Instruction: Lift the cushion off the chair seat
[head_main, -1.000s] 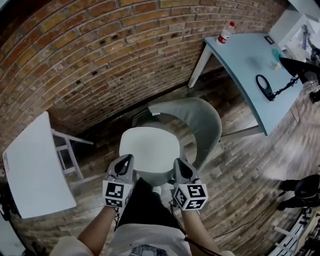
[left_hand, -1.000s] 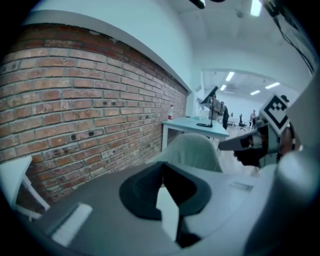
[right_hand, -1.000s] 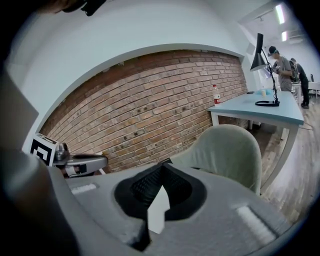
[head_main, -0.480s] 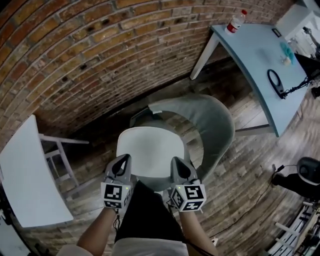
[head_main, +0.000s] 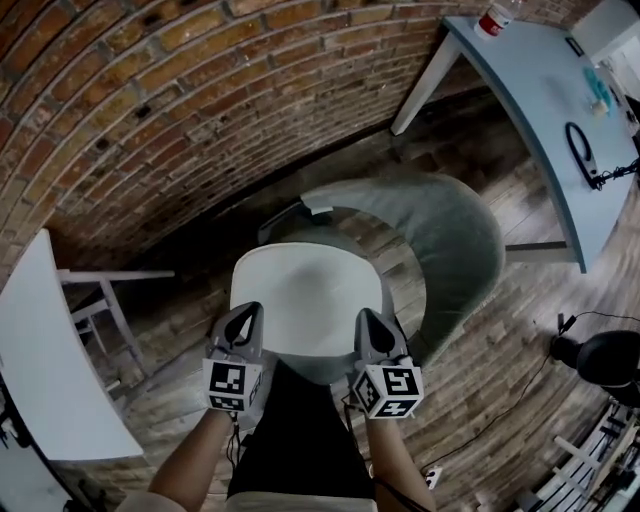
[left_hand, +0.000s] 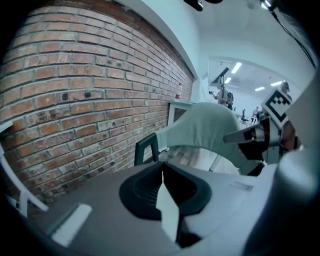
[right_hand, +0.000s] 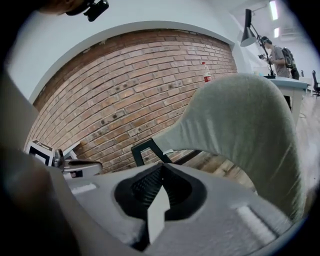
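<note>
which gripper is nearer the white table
Left. The left gripper is by the cushion's near-left edge, toward the white table; the right gripper is by its near-right edge, farther off.

Clear cushion (head_main: 300, 295); curved backrest (head_main: 460, 250) behind.

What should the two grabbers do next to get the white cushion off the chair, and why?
Probably open both sets of jaws first. The left gripper and the right gripper are both shut and empty. In the head view they appear over the near corners of the white cushion, which lies flat on the seat of the chair. Shut jaws cannot pinch its edge.
</note>
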